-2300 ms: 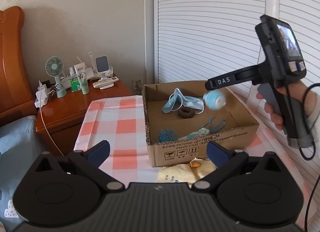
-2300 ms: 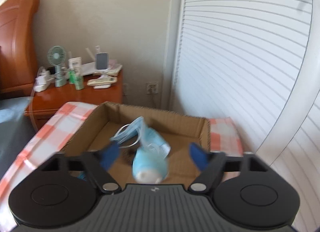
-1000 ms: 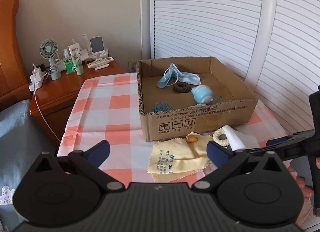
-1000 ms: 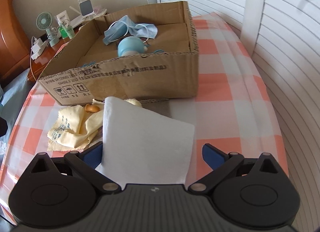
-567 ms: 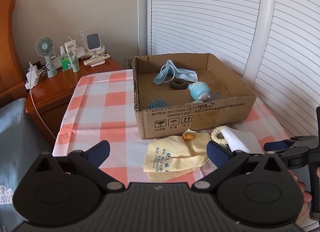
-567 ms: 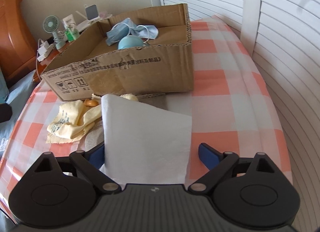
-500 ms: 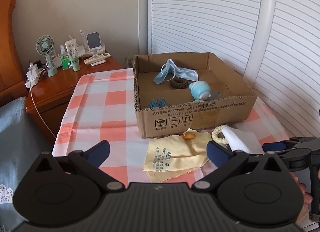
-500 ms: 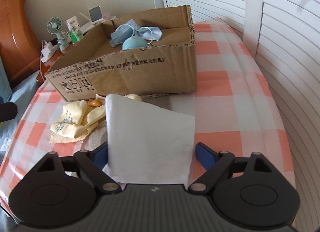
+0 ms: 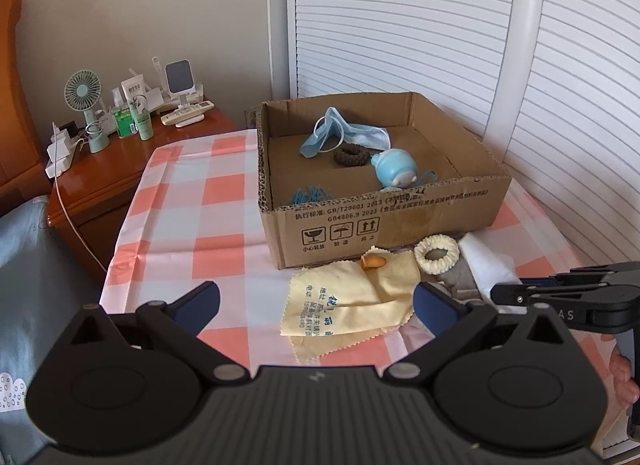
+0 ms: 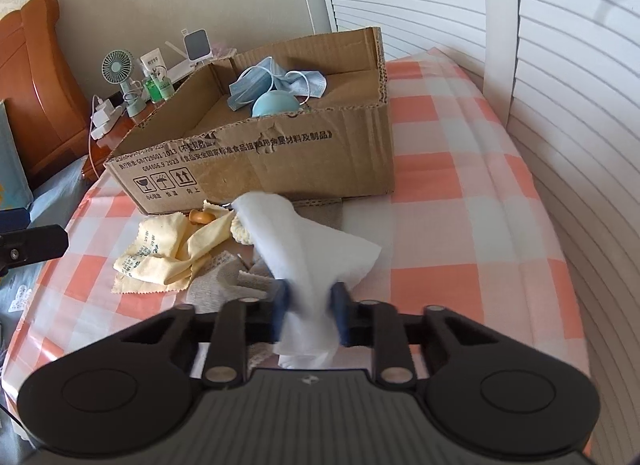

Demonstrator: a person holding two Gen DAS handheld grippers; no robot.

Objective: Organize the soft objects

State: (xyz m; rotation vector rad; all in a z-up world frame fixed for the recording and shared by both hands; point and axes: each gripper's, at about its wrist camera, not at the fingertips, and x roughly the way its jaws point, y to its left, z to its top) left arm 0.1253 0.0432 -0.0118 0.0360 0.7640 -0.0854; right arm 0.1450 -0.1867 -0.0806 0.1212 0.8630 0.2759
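Note:
My right gripper is shut on a white tissue, bunched between its fingers in front of the cardboard box. The tissue and right gripper also show in the left wrist view. My left gripper is open and empty above the table's near edge. The box holds a blue face mask, a brown scrunchie, a light blue plush toy and a blue mesh item. In front lie a yellow cloth, a cream scrunchie, a small orange piece and a grey cloth.
The table carries a pink and white checked cloth. A wooden nightstand at the left holds a small fan, bottles and a remote. White louvred doors run along the right. Blue bedding lies at the left.
My right gripper has shut on the white tissue, which is now bunched and lifted off the table. The left gripper has stayed open and nearly still.

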